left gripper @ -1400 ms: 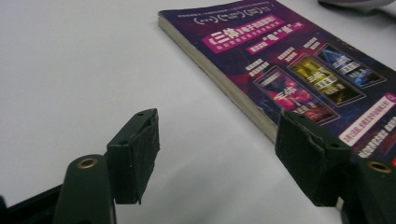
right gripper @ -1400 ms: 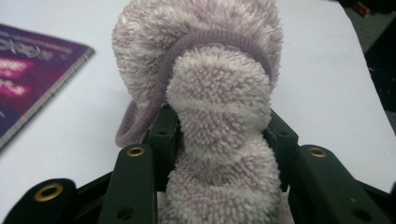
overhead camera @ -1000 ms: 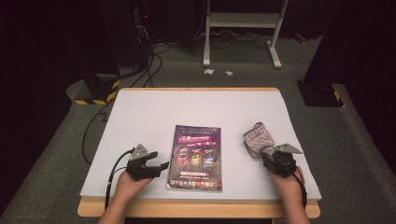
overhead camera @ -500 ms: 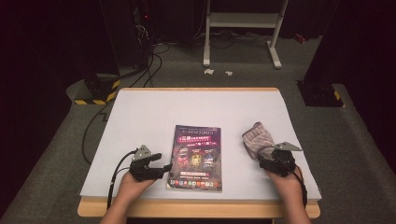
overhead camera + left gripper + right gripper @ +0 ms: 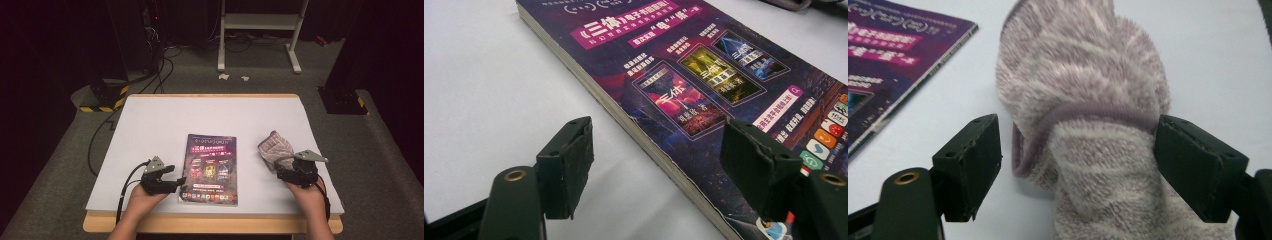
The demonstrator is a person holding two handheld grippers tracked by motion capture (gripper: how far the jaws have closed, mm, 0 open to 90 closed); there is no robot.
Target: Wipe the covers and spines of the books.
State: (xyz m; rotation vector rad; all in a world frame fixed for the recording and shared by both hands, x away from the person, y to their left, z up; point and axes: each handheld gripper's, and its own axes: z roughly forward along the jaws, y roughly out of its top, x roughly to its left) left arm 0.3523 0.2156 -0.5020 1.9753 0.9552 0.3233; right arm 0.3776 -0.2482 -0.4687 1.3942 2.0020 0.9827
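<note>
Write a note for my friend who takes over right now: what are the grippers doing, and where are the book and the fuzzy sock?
Left hand-held gripper: open, jaws straddling the near left edge of the book, not pressing on it.
Right hand-held gripper: its jaws have just been opening; the fuzzy sock lies between them, with a gap at one pad, so count it as let go.
Book: flat at the middle of the table, closed, cover up.
Sock: crumpled on the table, right of the book and apart from it.
Done: sock set down.
Left: probably the book, which nothing grips yet.

Each black hand-held gripper (brass-ringed screw holes near its pads) carries a grey triangular plate and cable.
</note>
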